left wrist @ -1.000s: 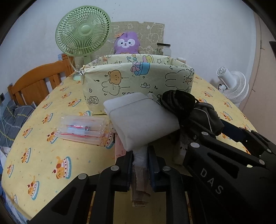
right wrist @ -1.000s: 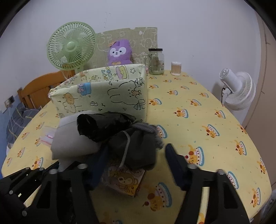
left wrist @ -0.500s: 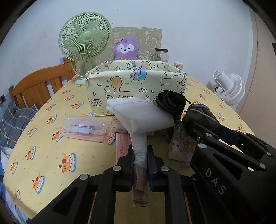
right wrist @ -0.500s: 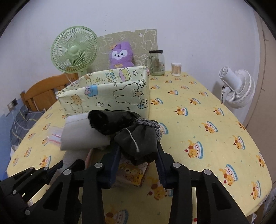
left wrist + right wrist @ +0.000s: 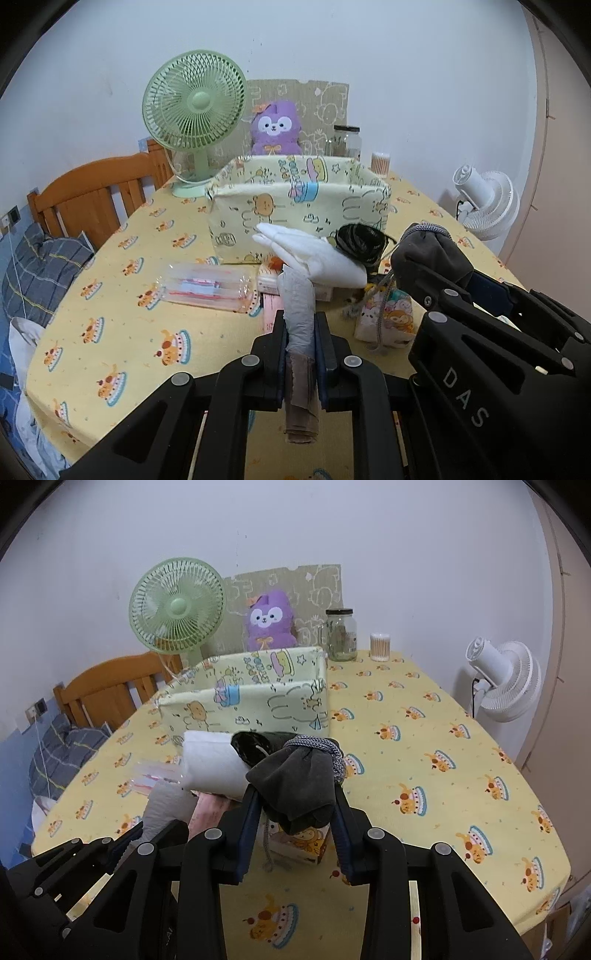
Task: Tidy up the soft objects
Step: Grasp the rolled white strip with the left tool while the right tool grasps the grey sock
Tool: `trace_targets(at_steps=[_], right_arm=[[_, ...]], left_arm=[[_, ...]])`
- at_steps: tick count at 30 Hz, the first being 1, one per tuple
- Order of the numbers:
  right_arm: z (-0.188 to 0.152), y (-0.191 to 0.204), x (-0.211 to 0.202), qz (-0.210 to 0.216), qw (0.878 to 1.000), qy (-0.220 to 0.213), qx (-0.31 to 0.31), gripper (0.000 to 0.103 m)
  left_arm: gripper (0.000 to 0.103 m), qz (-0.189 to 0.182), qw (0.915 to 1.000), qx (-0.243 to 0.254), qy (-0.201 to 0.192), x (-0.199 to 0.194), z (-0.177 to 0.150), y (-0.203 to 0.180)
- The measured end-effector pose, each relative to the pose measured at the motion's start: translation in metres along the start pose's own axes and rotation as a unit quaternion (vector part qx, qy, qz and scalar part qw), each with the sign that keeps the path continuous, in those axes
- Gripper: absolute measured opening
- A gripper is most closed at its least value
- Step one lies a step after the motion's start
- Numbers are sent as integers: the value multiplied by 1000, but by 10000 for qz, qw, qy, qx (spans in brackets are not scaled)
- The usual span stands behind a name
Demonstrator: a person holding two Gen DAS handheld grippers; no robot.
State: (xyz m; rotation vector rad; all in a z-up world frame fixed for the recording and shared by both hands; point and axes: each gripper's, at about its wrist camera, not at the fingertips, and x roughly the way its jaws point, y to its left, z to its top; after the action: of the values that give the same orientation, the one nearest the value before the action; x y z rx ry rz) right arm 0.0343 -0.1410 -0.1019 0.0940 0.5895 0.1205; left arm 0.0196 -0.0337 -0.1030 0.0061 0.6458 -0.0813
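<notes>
My left gripper (image 5: 300,325) is shut on a white folded cloth pack (image 5: 317,254), held above the table in front of the yellow cartoon fabric bin (image 5: 295,206). My right gripper (image 5: 295,812) is shut on a dark grey drawstring pouch (image 5: 295,779), also lifted; the pouch shows in the left wrist view (image 5: 430,254). A black bundle (image 5: 258,746) sits between pack and pouch. The white pack shows in the right wrist view (image 5: 210,764). The bin (image 5: 251,701) stands open just beyond both.
A cartoon tissue pack (image 5: 388,317) and a clear plastic packet (image 5: 207,284) lie on the yellow tablecloth. A green fan (image 5: 194,107), purple plush (image 5: 275,129), glass jar (image 5: 341,635) and cotton swabs (image 5: 380,646) stand behind the bin. A white fan (image 5: 506,679) stands right.
Both grippers have risen and pulled back from the bin. The right gripper has closed on the grey pouch and lifted it; the left one has lifted the white pack.
</notes>
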Motion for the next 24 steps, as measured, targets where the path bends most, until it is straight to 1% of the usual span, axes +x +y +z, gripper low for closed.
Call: trace_targets(at_steps=[13, 24], right_arm=[[21, 10, -26, 111, 9998, -184, 11, 40], [44, 13, -41, 83, 9992, -381, 19, 40]], left_arm=[[11, 20, 9997, 35, -229, -25, 20, 0], [11, -7, 9989, 93, -449, -39, 44, -2]])
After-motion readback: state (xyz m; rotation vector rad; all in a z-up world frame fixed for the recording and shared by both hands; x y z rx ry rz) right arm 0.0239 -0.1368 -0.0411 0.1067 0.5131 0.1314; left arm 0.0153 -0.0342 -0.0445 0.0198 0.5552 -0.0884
